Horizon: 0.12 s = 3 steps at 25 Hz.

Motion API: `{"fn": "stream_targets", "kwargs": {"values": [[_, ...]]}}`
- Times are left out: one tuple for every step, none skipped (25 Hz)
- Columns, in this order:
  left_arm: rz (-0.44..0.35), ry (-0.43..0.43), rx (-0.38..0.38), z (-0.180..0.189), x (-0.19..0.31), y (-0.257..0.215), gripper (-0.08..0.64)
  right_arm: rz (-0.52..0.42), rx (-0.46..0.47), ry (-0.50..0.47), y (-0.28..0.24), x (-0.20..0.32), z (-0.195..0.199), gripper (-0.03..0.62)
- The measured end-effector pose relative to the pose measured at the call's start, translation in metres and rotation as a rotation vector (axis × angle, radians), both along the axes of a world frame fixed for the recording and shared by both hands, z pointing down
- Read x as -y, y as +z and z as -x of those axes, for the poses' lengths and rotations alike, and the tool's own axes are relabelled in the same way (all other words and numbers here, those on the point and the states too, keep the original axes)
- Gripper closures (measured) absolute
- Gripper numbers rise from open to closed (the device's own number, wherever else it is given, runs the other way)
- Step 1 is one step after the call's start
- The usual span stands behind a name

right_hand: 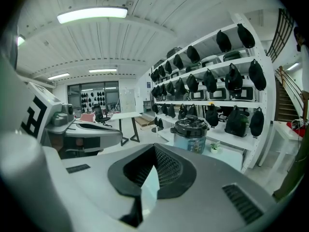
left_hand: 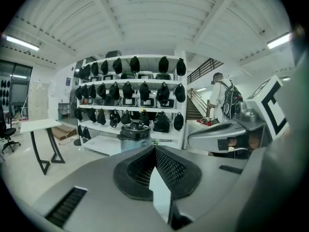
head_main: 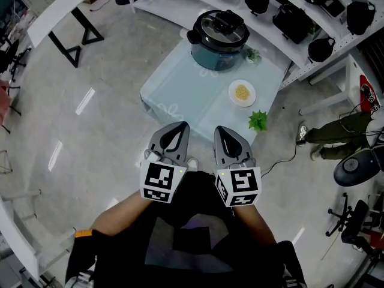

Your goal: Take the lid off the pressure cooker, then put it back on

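The pressure cooker is teal-grey and stands at the far end of a small pale green table. Its black lid sits on top. Both grippers hang close to my body, short of the table's near corner and well away from the cooker. The left gripper and the right gripper are side by side, each shut with nothing between its tips. Past the closed tips of the left gripper, the cooker shows small and far off. It shows the same way, cooker, beyond the right gripper.
A white plate with yellowish food and two small green plants stand on the table's right side. White shelves with black bags run behind it. A person's legs and an office chair are at the right, a white trestle table at the far left.
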<state>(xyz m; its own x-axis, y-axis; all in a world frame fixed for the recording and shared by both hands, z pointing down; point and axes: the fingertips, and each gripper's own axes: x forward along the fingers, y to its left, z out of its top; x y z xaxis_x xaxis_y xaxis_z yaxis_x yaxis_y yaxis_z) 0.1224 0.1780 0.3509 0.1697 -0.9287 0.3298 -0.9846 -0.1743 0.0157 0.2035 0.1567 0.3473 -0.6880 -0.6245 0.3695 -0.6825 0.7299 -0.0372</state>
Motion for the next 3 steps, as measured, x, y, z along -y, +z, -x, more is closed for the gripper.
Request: {"fn": "stream_targets", "kwargs": {"values": [[-0.001, 0.0, 0.001, 0.0005, 0.0001, -0.0008, 0.554, -0.001, 0.0, 0.0, -0.0008, 0.0001, 0.0003, 0.577], [-0.002, 0.001, 0.002, 0.001, 0.0003, -0.0016, 0.554, -0.002, -0.001, 0.001, -0.0016, 0.0004, 0.0004, 0.577], [-0.003, 0.001, 0.003, 0.0013, 0.0005, -0.0025, 0.554, -0.003, -0.001, 0.002, -0.0025, 0.0007, 0.0006, 0.577]]}}
